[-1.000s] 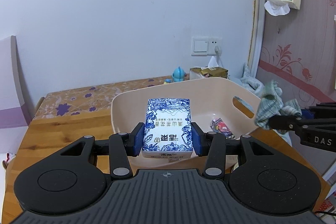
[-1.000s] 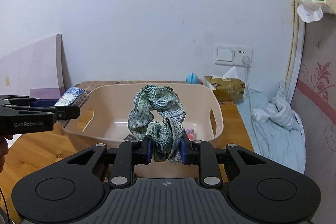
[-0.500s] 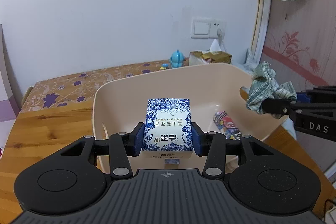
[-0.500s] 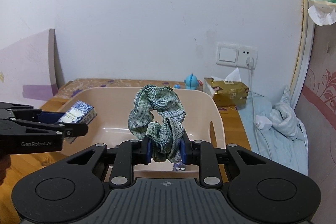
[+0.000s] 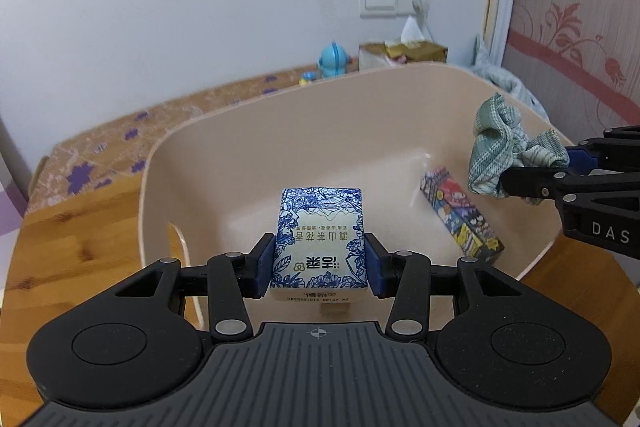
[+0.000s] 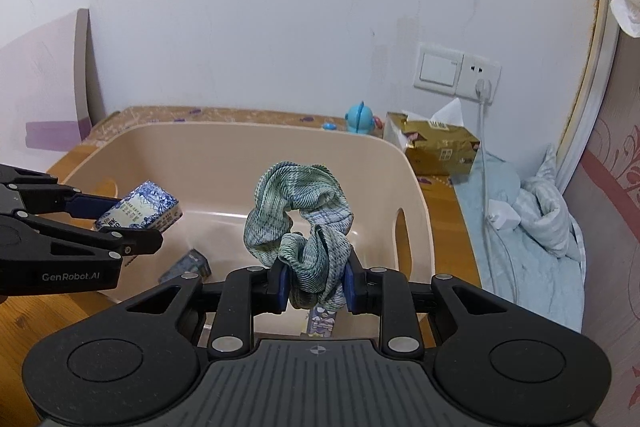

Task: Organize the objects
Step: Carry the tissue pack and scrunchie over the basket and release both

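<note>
Since a second ago both loads have been carried from outside the near rim to above the interior of the beige basin (image 5: 224,131) on the bench (image 5: 76,227). The left gripper (image 5: 319,263) is clamped on the blue-patterned tissue pack (image 5: 319,239); the right gripper (image 6: 314,283) is clamped on the green scrunchie (image 6: 298,203). Neither is released yet (one cartoon-printed packet (image 5: 460,215) already lies inside). Release is judged imminent.

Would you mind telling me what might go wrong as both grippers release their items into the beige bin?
Dropped from here, the blue-and-white tissue pack in the left gripper may land on the small grey item below. The right gripper holds the green scrunchie over the colourful box, so it could cover that.
</note>
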Demonstrator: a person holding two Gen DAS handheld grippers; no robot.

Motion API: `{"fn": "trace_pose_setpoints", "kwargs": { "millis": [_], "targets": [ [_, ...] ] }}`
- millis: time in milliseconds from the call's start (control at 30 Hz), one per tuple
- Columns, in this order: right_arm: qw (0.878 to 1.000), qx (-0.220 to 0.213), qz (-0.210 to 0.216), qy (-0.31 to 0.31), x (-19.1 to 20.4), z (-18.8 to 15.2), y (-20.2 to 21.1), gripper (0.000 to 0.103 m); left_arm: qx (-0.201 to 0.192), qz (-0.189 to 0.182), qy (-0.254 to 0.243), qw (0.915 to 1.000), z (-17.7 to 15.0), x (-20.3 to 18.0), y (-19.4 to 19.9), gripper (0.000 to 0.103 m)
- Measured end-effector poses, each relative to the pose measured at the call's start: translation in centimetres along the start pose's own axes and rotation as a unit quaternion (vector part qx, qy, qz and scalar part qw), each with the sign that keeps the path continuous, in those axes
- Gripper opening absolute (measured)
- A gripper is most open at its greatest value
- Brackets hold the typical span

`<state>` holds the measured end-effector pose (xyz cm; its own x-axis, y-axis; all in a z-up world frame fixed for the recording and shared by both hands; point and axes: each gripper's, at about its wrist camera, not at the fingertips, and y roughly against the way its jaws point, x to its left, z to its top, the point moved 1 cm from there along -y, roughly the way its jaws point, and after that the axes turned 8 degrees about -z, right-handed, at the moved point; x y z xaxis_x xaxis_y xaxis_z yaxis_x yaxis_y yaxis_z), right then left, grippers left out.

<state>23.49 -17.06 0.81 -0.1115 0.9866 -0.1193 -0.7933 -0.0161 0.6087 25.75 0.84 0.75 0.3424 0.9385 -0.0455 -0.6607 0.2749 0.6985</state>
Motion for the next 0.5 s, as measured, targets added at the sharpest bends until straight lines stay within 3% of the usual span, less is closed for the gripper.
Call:
{"fn": "trace_pose_setpoints", "kwargs": {
  "millis": [333, 433, 500],
  "targets": [
    [0.999, 0.04, 0.007, 0.006, -0.1, 0.1, -1.3, 0.026, 0.067, -0.009, 0.021, 0.9975, 0.3, 1.1, -2.2, 0.047],
    [0.999, 0.045, 0.004, 0.008, 0.0, 0.2, -1.3, 0.032, 0.072, -0.012, 0.026, 0.997, 0.2, 1.3, -2.4, 0.047],
    [0.999, 0.044, 0.003, 0.01, 0.1, 0.3, -1.2, 0.043, 0.071, -0.009, 0.025, 0.9971, 0.3, 1.4, -2.4, 0.047]
  ]
}}
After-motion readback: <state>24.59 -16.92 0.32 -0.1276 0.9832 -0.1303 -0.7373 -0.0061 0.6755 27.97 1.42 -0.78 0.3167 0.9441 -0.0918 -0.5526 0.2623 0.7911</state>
